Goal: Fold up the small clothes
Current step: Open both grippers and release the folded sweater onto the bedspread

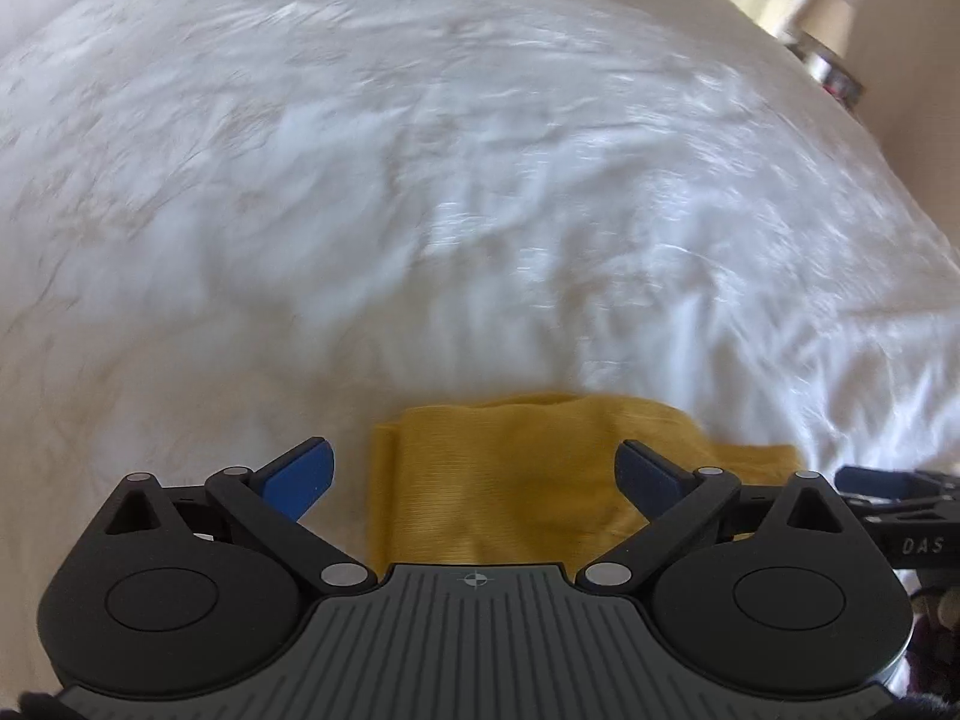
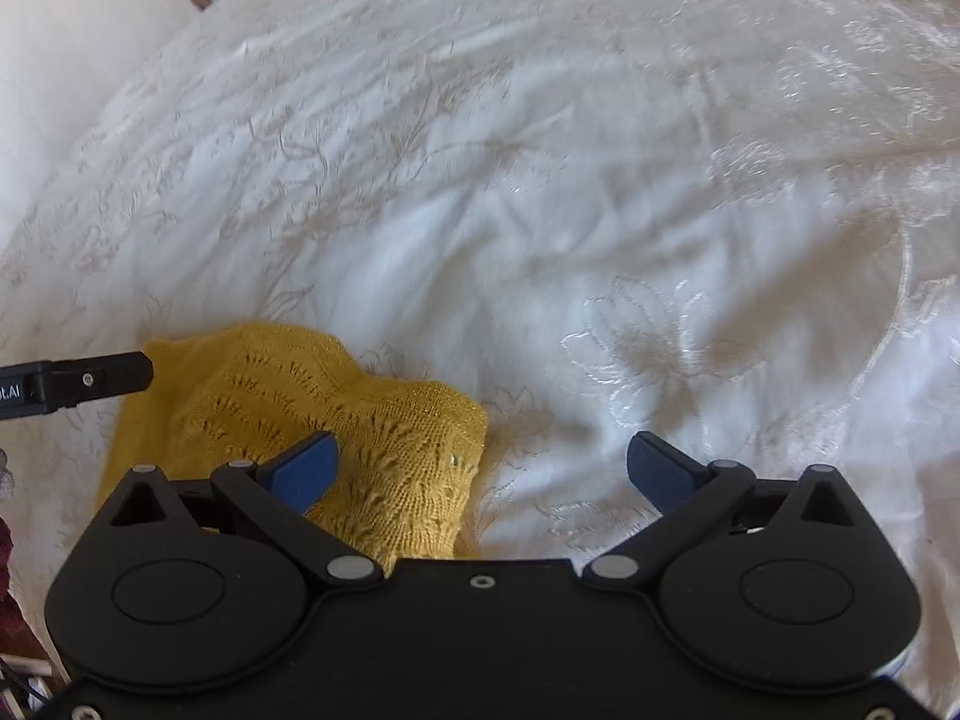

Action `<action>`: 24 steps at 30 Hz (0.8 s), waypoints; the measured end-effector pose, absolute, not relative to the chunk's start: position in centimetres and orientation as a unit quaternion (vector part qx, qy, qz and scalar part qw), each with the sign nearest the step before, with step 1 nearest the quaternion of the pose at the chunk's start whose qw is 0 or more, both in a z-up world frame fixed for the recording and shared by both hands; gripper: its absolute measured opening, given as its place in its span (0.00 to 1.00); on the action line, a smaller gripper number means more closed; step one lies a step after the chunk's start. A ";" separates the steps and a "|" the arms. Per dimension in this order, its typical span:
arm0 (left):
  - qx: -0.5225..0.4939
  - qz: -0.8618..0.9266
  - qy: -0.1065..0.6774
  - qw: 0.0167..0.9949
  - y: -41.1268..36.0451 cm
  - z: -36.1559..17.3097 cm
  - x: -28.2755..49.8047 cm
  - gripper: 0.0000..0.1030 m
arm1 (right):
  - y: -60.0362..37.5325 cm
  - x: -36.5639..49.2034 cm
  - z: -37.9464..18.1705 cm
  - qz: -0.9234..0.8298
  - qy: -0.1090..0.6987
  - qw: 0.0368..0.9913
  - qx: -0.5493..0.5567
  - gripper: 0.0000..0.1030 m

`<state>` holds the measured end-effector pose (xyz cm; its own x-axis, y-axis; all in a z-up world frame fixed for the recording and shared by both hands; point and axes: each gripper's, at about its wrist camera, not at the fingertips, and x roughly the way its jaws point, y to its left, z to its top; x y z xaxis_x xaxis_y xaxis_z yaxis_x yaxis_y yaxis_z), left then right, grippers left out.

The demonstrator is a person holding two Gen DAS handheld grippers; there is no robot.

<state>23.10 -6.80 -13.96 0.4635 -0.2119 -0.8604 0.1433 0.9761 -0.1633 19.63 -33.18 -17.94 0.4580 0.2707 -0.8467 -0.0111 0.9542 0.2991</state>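
the yellow knit garment (image 2: 336, 420) lies already folded compact on the white bedspread (image 2: 600, 210), left tool (image 1: 474, 474) and right tool (image 2: 483, 468) both released, leaving perhaps a final tidy

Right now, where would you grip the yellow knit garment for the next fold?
Probably the lacy corner of the yellow knit garment, coming from the bare bedspread on the right gripper's side. That edge looks slightly raised, so an open finger could slide under it.
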 end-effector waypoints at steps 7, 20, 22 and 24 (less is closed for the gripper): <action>-0.007 -0.088 0.578 0.811 -9.0 -19.0 24.7 1.00 | -34.0 18.3 -16.7 0.070 0.503 0.849 0.145 0.99; 0.016 -0.087 0.533 0.841 -9.8 -10.8 22.0 1.00 | -33.5 16.3 -13.5 0.089 0.469 0.869 0.130 0.99; 0.020 -0.082 0.519 0.851 -10.0 -9.3 21.5 0.99 | -33.1 15.8 -12.9 0.087 0.465 0.872 0.123 0.99; 0.024 -0.075 0.506 0.859 -9.9 -8.0 20.8 0.99 | -32.6 15.4 -12.2 0.082 0.461 0.877 0.108 0.99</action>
